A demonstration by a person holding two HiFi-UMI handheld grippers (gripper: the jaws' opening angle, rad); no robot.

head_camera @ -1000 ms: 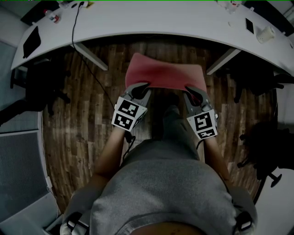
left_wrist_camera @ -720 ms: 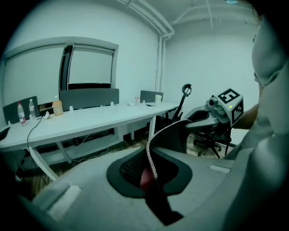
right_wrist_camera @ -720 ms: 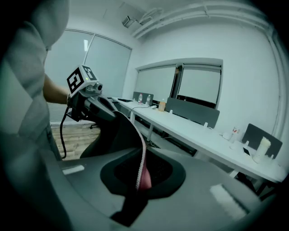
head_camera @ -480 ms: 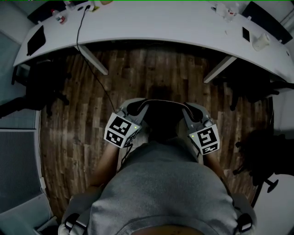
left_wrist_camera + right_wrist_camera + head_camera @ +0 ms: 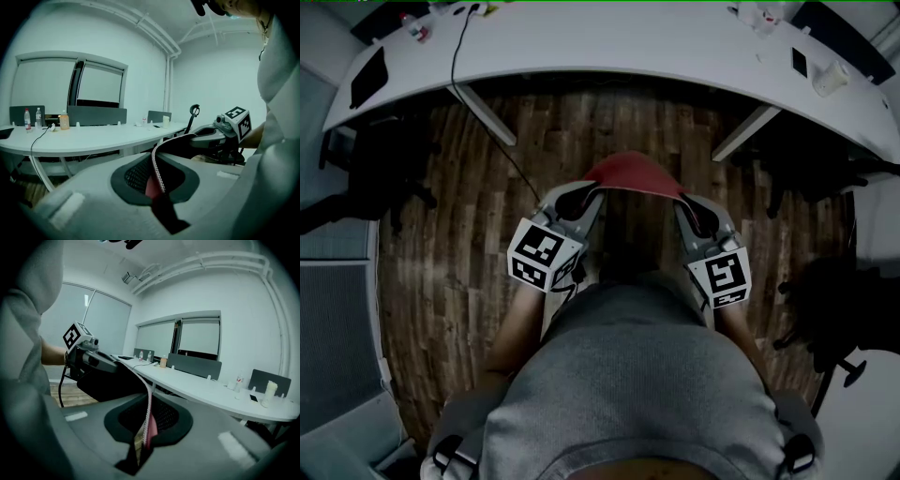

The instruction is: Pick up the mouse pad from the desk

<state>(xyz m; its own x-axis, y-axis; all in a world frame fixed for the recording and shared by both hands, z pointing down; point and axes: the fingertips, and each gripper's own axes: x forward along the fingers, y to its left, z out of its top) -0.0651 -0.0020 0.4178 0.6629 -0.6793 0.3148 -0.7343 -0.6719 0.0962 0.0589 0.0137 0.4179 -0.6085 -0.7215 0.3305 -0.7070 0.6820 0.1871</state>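
The mouse pad (image 5: pixel 630 174) was off the desk (image 5: pixel 628 47), bent like a hill. The left gripper (image 5: pixel 581 195) pinched its left edge, the right gripper (image 5: pixel 689 208) its right edge.

Mouse pad (image 5: pixel 633 174): red top face, dark underside, pale stitched edge. It is off the desk (image 5: pixel 628 47), held in the air over the wooden floor (image 5: pixel 581 131). It bows upward in the middle. Its 2 opposite ends are pinched, 1 in the left gripper (image 5: pixel 589 194), 1 in the right gripper (image 5: pixel 684 202).
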